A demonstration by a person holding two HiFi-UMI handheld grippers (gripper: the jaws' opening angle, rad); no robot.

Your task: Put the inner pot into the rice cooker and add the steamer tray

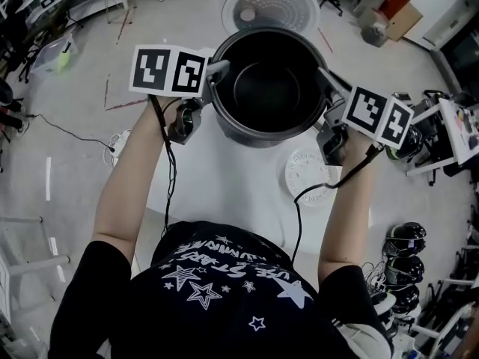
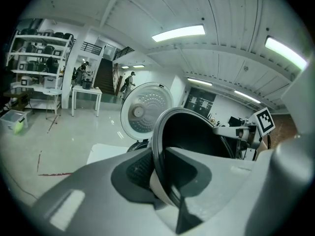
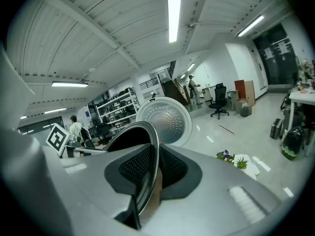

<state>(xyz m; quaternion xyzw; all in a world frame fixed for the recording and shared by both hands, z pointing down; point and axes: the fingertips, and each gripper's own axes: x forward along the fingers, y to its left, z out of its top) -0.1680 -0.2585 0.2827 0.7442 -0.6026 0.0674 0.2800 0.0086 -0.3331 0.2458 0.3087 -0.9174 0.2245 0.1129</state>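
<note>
The dark inner pot (image 1: 269, 88) hangs in the air over the white table (image 1: 224, 178), carried between both grippers. My left gripper (image 1: 217, 69) is shut on the pot's left rim (image 2: 162, 132), and my right gripper (image 1: 325, 77) is shut on its right rim (image 3: 147, 146). Beyond the pot stands the rice cooker with its round perforated lid (image 1: 269, 6) raised open; the cooker's body is mostly hidden behind the pot. The white round steamer tray (image 1: 308, 176) lies flat on the table below my right hand.
A cable runs from each gripper down past the person's arms. Dark helmets (image 1: 404, 264) and a cluttered desk (image 1: 456, 133) stand at the right. Cardboard boxes (image 1: 389, 10) and an office chair sit at the back right, shelving (image 2: 39, 68) at the far left.
</note>
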